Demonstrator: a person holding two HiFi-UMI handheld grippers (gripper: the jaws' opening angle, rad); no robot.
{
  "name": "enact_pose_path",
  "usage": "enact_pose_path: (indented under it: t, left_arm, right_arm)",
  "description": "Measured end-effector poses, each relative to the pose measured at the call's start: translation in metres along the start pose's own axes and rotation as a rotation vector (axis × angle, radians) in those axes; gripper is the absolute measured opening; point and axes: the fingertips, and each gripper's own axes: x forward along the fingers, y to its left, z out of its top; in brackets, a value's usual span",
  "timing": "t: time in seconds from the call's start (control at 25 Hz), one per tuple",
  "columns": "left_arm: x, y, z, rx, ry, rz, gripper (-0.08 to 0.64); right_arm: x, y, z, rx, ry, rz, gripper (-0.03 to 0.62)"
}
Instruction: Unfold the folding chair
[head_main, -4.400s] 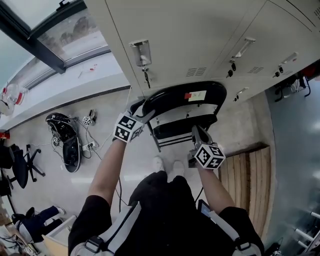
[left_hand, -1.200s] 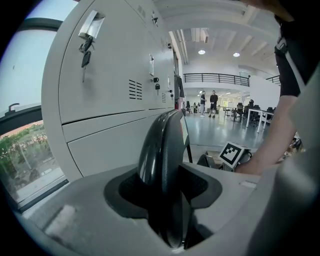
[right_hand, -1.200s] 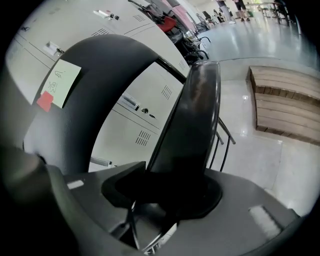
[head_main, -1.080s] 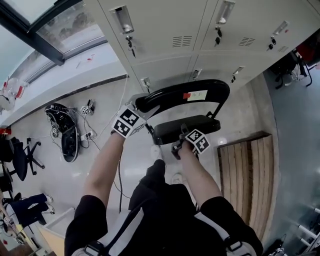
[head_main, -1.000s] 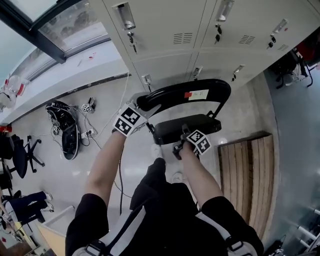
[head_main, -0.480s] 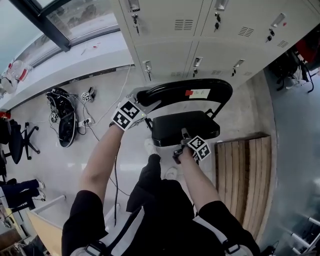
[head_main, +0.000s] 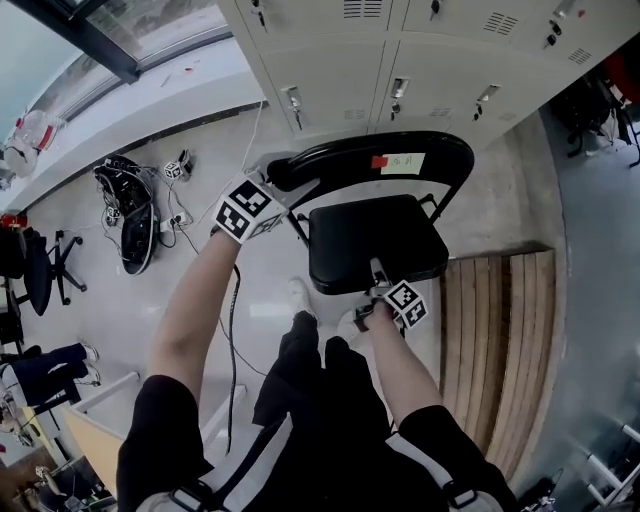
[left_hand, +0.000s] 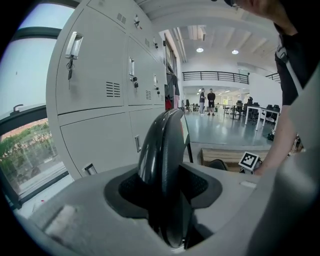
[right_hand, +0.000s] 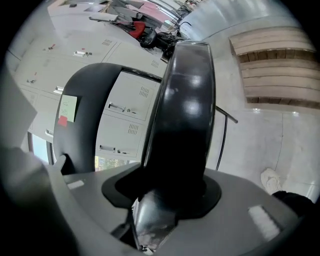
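The black folding chair stands before the lockers with its seat (head_main: 375, 240) lying nearly flat and its curved backrest (head_main: 380, 150) above it. My left gripper (head_main: 275, 192) is shut on the backrest's left end, and in the left gripper view the backrest rim (left_hand: 162, 145) fills the gap between the pads (left_hand: 130, 187). My right gripper (head_main: 378, 282) grips the front edge of the seat. Its jaws are opening slightly, with the seat edge (right_hand: 182, 115) still wedged between them. The backrest (right_hand: 85, 110) with its paper label shows behind.
Grey lockers (head_main: 330, 50) stand right behind the chair. A wooden pallet (head_main: 500, 340) lies on the floor to the right. Cables and gear (head_main: 125, 210) lie at left, near an office chair (head_main: 35, 270). The person's shoe (head_main: 300, 295) is just under the seat front.
The seat has swung down from tilted to nearly flat. My right gripper came toward the person and down with its front edge. My left gripper shifted a little with the backrest.
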Motion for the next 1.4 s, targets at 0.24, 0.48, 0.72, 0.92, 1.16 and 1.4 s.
enact_pose_path:
  t: [0.24, 0.48, 0.72, 0.92, 1.16, 1.4]
  left_arm:
    - [0.006, -0.003, -0.011, -0.006, -0.005, -0.037, 0.186]
    - [0.009, -0.009, -0.019, 0.002, -0.014, -0.052, 0.186]
    - [0.015, -0.008, -0.03, -0.018, -0.025, -0.074, 0.187]
    - [0.021, -0.012, -0.04, -0.019, -0.04, -0.077, 0.189]
    - [0.021, -0.02, -0.046, -0.012, -0.056, -0.082, 0.189]
    - [0.017, -0.033, -0.054, -0.045, -0.068, -0.094, 0.183]
  right_arm:
    - [-0.013, -0.042, -0.012, 0.018, 0.01, 0.034, 0.204]
    - [-0.021, -0.074, -0.021, 0.055, 0.017, 0.038, 0.213]
    - [-0.027, -0.109, -0.034, 0.077, 0.05, 0.094, 0.215]
    - [-0.029, -0.136, -0.04, 0.096, 0.072, 0.132, 0.219]
    - [-0.03, -0.159, -0.049, 0.12, 0.104, 0.154, 0.227]
    - [-0.034, -0.179, -0.06, 0.128, 0.114, 0.174, 0.233]
